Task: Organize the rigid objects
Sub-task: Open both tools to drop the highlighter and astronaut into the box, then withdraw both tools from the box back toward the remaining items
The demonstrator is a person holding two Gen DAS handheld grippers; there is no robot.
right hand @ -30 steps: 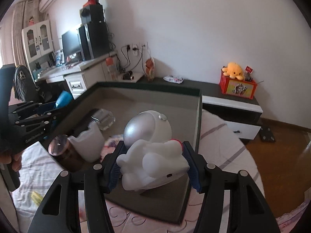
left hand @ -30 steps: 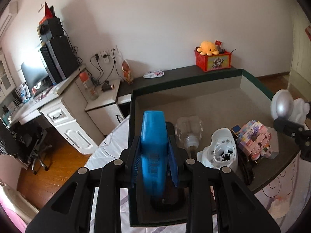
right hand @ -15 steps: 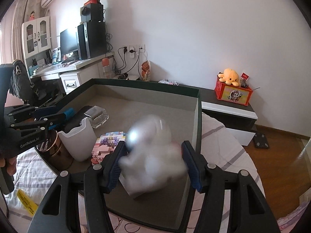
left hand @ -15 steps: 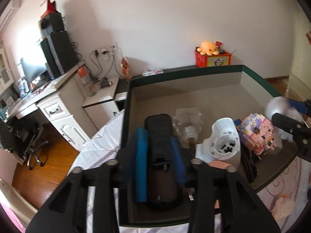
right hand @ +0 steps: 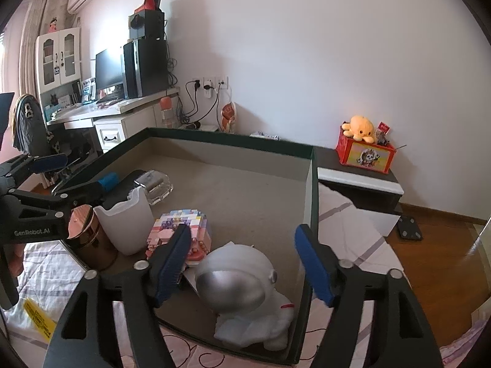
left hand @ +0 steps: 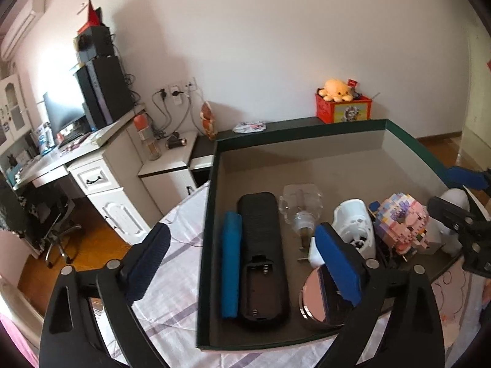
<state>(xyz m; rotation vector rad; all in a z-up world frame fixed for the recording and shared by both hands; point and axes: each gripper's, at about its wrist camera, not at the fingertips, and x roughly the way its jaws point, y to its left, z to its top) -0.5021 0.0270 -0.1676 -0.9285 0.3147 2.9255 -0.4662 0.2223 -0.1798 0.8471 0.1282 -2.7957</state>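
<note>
My left gripper [left hand: 242, 263] hangs over the near left part of the dark green tray [left hand: 205, 245], its jaws opening wide. Below them a blue flat bar [left hand: 230, 263] lies on the tray floor beside a black remote [left hand: 264, 254], clear of both pads. My right gripper [right hand: 244, 263] is at the tray's near right corner, jaws opening. A white astronaut figure [right hand: 242, 288] with a silver visor lies on its side under them, and neither pad presses on it.
Along the tray's front stand a copper tin [left hand: 322, 294], a white cup [right hand: 125, 224], a pink block figure [right hand: 184, 230] and a clear glass piece [left hand: 300, 205]. The tray's far half [right hand: 245, 184] is bare. A desk [left hand: 92, 165] stands to the left.
The left jaws have let go of the blue bar, which now lies next to the remote. The right jaws have let go of the astronaut, which has dropped into the tray's corner.
</note>
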